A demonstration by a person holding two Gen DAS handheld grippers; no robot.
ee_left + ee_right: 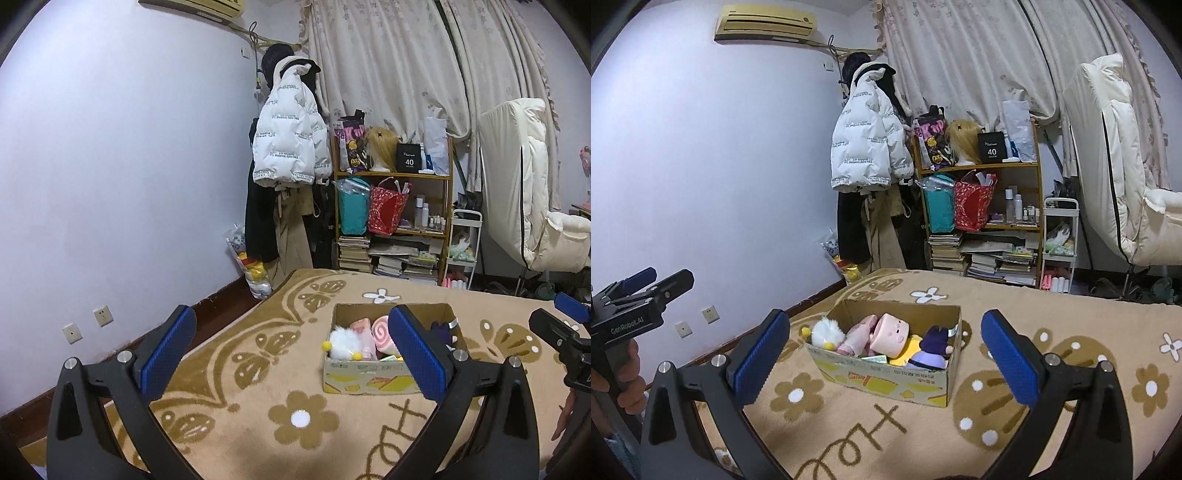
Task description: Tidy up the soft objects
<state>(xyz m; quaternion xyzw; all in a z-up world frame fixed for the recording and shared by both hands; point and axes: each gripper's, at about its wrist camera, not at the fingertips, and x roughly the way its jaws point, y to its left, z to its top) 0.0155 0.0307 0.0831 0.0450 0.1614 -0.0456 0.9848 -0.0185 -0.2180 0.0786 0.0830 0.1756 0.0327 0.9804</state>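
A cardboard box [886, 373] sits on the tan flowered blanket [1071, 406] of the bed, holding the soft toys: a white fluffy toy [827, 332], a pink doll [892, 332] and a purple doll [932, 349] lie packed side by side inside it. The left tool [295, 350] hovers above the blanket near the box, its blue pads spread wide and holding nothing. The right tool [886, 354] is likewise wide open and empty, facing the box. A cluttered shelf [982, 206] stands beyond the bed.

Plush toys [890, 338] in box [886, 384] — on blanket [1052, 314]
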